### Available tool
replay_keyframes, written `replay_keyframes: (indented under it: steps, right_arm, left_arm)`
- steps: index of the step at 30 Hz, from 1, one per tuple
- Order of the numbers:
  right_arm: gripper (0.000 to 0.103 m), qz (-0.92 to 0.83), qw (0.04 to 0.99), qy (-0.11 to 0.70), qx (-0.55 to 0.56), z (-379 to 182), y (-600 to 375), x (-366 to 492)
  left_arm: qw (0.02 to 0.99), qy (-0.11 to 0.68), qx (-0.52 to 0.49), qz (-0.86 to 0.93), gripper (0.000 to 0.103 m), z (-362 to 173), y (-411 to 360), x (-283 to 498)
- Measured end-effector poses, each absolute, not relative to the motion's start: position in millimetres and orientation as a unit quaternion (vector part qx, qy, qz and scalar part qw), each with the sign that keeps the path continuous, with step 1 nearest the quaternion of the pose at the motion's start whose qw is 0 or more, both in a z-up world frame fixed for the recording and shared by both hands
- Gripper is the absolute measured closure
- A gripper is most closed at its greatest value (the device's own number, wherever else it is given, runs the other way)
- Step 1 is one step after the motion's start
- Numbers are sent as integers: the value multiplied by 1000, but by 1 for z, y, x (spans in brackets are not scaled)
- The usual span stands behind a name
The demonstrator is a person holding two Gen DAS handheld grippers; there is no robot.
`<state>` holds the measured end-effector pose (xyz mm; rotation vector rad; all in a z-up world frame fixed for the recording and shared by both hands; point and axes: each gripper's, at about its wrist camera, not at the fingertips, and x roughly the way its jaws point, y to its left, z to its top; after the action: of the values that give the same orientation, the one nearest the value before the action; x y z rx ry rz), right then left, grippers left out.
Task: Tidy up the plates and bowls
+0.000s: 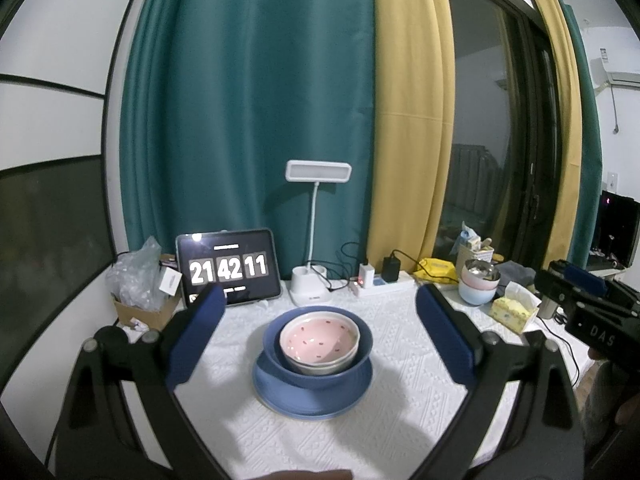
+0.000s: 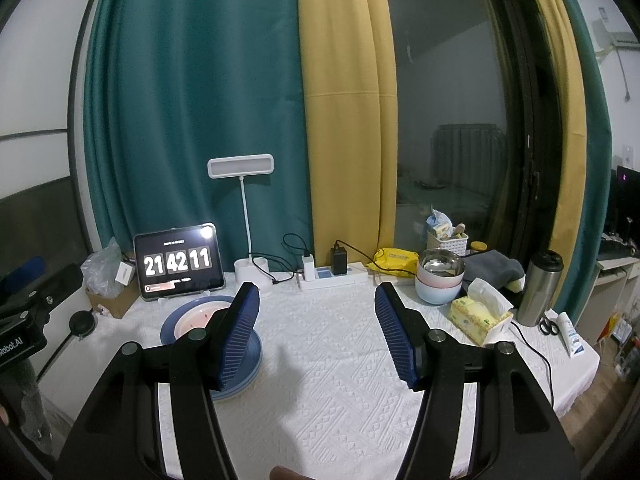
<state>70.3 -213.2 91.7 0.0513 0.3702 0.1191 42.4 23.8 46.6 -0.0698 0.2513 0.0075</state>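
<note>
A pink spotted bowl [image 1: 318,340] sits nested in a blue bowl [image 1: 362,342], which rests on blue plates [image 1: 312,398] on the white tablecloth. My left gripper [image 1: 318,312] stands open, its blue pads on either side of the stack and short of it, touching nothing. In the right wrist view the same blue plates [image 2: 250,364] show at the left, partly hidden behind the left finger. My right gripper [image 2: 316,308] is open over bare cloth, right of the stack, with nothing between its pads. The right gripper's body [image 1: 592,304] shows at the left wrist view's right edge.
Along the back stand a tablet clock [image 1: 228,266], a white desk lamp [image 1: 316,240], a power strip [image 1: 380,282] with chargers, and stacked pastel bowls [image 2: 440,280] topped by a steel one. A tissue box [image 2: 480,316], a steel flask [image 2: 540,288] and scissors [image 2: 549,325] sit right.
</note>
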Motion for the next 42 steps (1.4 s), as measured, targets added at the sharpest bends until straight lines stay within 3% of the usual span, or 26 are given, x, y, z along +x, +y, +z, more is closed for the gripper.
replay_keyframes:
  steps: [42]
  right_arm:
    - [39,59,981,183,27,91,-215,68]
  left_arm:
    - [992,123,-31,3,6,45,21,44]
